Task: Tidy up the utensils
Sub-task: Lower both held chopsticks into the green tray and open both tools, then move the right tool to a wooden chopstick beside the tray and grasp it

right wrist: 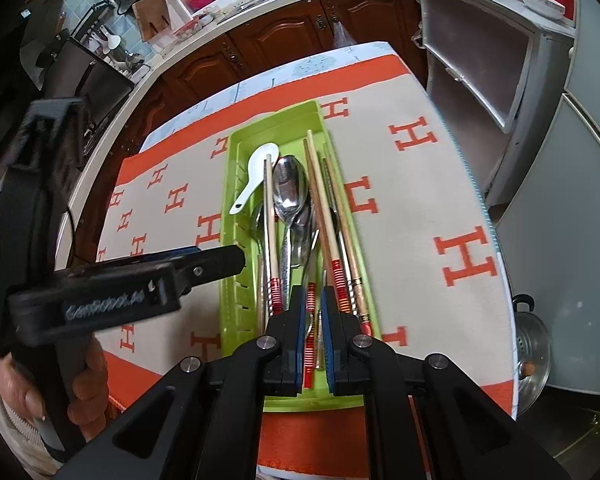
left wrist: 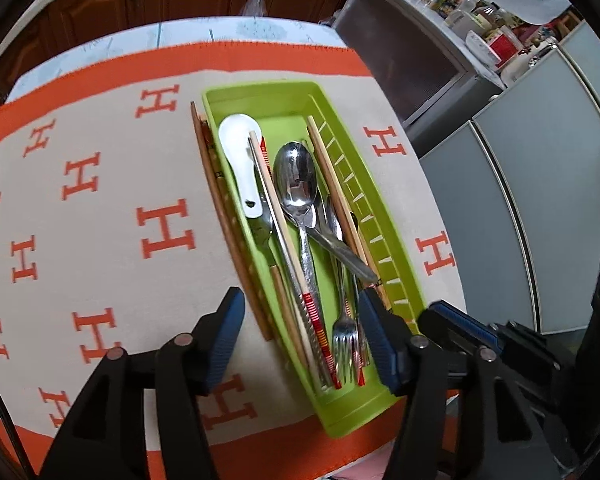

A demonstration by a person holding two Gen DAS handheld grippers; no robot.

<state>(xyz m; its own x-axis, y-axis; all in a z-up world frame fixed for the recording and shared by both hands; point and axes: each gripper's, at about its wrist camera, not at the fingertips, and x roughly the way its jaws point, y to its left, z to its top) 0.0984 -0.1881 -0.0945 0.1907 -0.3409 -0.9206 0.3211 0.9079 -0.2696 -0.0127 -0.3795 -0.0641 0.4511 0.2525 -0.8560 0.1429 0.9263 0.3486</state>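
The green tray point(right wrist: 232, 184) runs lengthwise straight ahead of the right gripper point(right wrist: 311, 332), fingers nearly shut over the chopsticks' point(right wrist: 320, 200) near ends, seemingly gripping nothing, while the left gripper point(left wrist: 300, 336) straddles it empty.

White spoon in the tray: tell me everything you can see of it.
The white spoon looks like glossy ceramic or plastic, a short soup type with a broad bowl and a stubby handle ending in a small hole. It lies in the far left part of the green tray, bowl toward the far end. A red-banded chopstick crosses its right edge. No tool touches it.
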